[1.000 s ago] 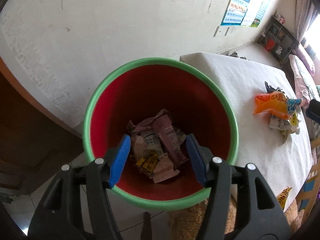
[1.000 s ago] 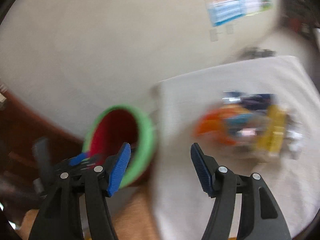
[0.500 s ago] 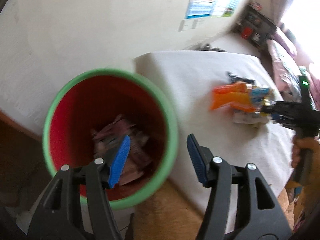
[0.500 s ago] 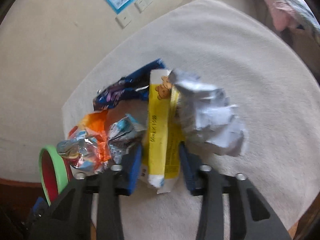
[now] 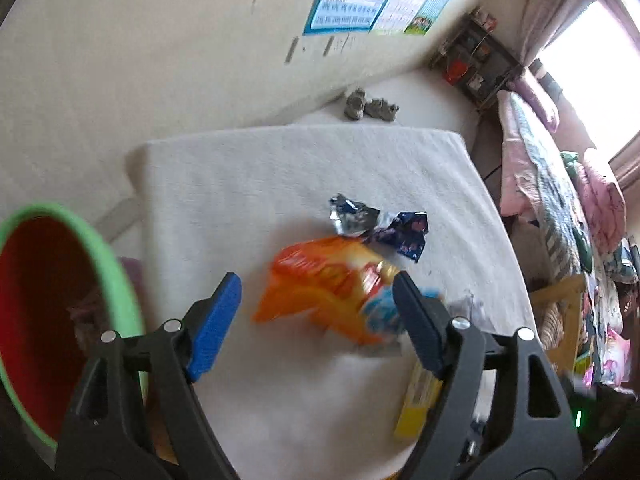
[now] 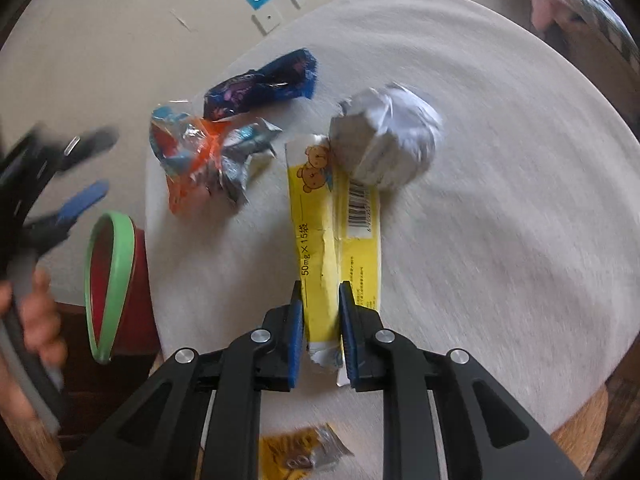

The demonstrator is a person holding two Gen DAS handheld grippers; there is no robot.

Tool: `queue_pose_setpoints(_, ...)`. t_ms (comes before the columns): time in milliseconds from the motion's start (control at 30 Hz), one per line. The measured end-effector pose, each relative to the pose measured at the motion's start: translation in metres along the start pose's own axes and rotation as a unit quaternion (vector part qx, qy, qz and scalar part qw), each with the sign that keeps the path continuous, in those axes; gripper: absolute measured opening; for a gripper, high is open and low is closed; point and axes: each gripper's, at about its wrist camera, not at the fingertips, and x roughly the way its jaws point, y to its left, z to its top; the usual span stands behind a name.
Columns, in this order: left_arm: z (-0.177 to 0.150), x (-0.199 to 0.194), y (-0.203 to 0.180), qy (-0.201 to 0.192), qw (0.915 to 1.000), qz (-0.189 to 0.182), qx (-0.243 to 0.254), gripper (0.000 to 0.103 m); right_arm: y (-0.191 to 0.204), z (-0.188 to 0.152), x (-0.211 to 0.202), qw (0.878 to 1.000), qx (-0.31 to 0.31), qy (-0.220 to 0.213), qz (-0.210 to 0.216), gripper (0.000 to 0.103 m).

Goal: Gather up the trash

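My right gripper [image 6: 321, 288] is shut on the near end of a flattened yellow carton [image 6: 336, 216] lying on the white-clothed table [image 6: 500, 200]. A crumpled white paper ball [image 6: 388, 136] rests against the carton's far end. My left gripper [image 5: 316, 284] hovers over a crumpled orange snack wrapper [image 5: 340, 272]; its jaws are opening and the pads touch nothing. Beyond the wrapper lie a silver wrapper [image 5: 350, 216] and a dark blue one [image 5: 404, 236]. The red bin with a green rim [image 5: 124, 280] stands at the table's left edge, some wrappers inside.
A small yellow wrapper [image 6: 300, 452] lies near the table's front edge. A hand [image 6: 40, 320] holds the blurred left gripper [image 6: 86, 170] above the bin [image 6: 120, 264]. A pair of shoes [image 5: 370, 108] sits on the floor beyond the table, and a bed [image 5: 560, 200] is at the right.
The left gripper swung from above the bin to over the wrappers on the table, and its jaws widened. The right gripper came down onto the yellow carton and closed on it.
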Motion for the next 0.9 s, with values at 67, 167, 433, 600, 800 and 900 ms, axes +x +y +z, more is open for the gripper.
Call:
queue_pose_setpoints(67,0.005,0.016,-0.012,0.014,0.9997,0.012,0.017,0.076,0.001,0.000,-0.006,1.000,-0.005,-0.004,-0.004,0.020)
queue_pose_setpoints(167,0.001,0.036,-0.027,0.054,0.9974,0.019,0.045,0.076,0.002,0.004,-0.008,1.000,-0.008,-0.009,-0.007,0.021)
queue_pose_setpoints(433,-0.050,0.022,-0.016,0.077,0.9945,-0.024,0.068,0.056,-0.021,0.004,-0.010,1.000,0.027,-0.009,0.009,0.040)
queue_pose_setpoints(600,-0.072,-0.003,-0.006,0.081,0.9921,-0.037,0.089,0.030,-0.019,0.007,-0.022,0.999,0.021,-0.028,0.004,0.041)
queue_pose_setpoints(800,-0.084,-0.009,0.005,0.083,0.9906,-0.015,0.108,0.033,-0.004,0.009,-0.031,0.999,-0.018,-0.049,-0.013,0.041)
queue_pose_setpoints(900,-0.087,-0.008,0.013,0.085,0.9916,-0.016,0.096,0.040,0.000,0.010,-0.028,0.999,-0.021,-0.046,-0.011,0.041)
